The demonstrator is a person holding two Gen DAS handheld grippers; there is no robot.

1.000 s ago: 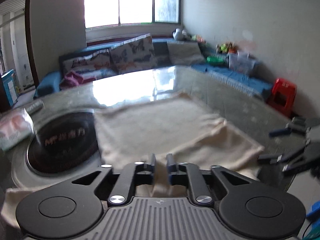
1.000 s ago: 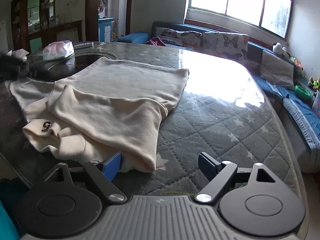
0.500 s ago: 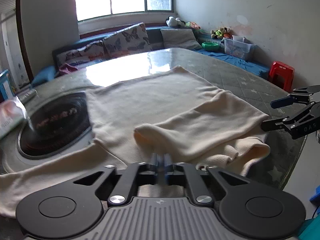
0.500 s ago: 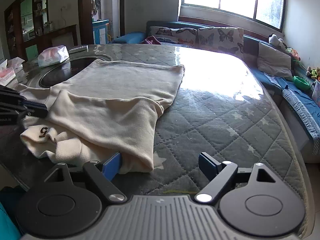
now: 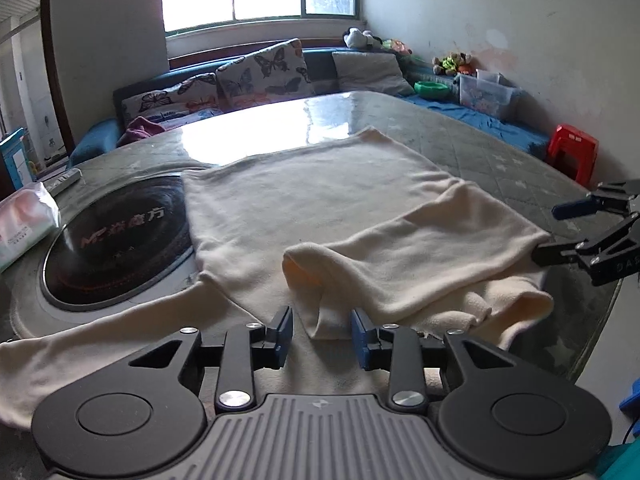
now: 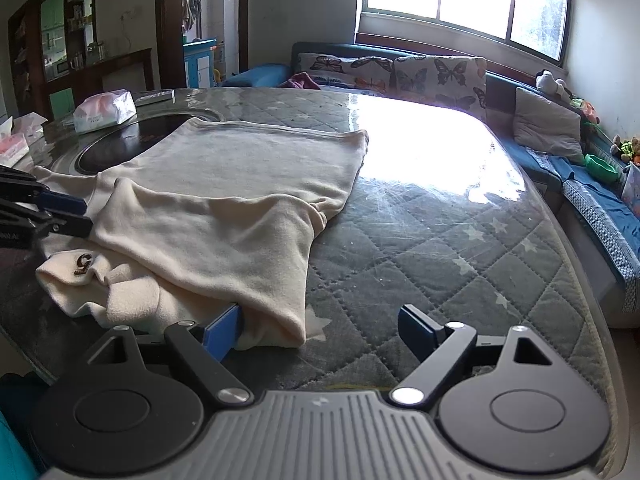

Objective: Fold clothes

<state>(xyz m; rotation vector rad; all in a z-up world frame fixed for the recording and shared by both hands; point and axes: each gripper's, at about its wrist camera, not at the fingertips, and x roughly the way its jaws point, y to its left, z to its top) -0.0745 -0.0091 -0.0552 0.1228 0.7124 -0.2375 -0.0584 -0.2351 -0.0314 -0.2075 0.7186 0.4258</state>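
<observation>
Between parted left gripper (image 5: 321,334) fingers, folded cream garment (image 5: 328,216) sleeve end, on table (image 6: 460,240)

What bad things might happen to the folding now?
Both grippers are open, so the folded-over sleeve lies loose and may slide off crooked. The bunched collar sits near the table edge and might slip down. The other sleeve trails off past the cooktop.

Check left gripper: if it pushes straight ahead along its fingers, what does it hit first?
Most likely the folded-over sleeve of the cream sweater: its rolled end already lies between the open left gripper fingers. Depth is uncertain.
</observation>
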